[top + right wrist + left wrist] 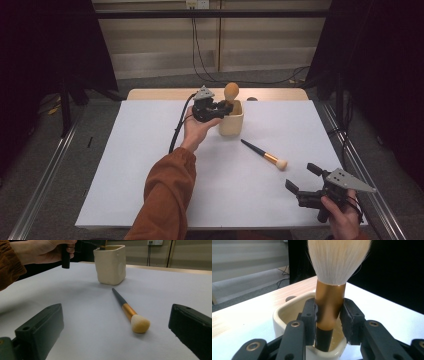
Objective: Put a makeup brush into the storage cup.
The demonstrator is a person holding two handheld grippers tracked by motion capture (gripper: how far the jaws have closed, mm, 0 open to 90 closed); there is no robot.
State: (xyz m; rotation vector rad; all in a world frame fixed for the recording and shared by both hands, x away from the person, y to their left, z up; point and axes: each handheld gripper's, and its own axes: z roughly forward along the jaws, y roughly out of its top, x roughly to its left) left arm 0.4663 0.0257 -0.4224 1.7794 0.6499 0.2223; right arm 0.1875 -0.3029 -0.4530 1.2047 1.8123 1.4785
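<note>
A cream square cup (pixel 231 124) stands at the back middle of the white table. A big powder brush (pixel 231 91) with a gold ferrule (pixel 329 305) and pale bristles stands upright in the cup (pixel 287 315), its black handle down inside. My left gripper (pixel 224 108) is shut on the ferrule just above the rim, a pad pressed on each side (pixel 329 313). A smaller black-handled brush (pixel 265 156) lies flat in front of the cup (pixel 110 263). My right gripper (pixel 300 176) hovers open at the near right, its jaws wide apart, pointing at the lying brush (pixel 128 310).
The white sheet (pixel 150 165) covers most of the table, with a wooden strip (pixel 160 94) bare along the far edge. A dark round spot (pixel 252 99) sits on that strip behind the cup. Metal rails (pixel 45 170) run along both sides of the table.
</note>
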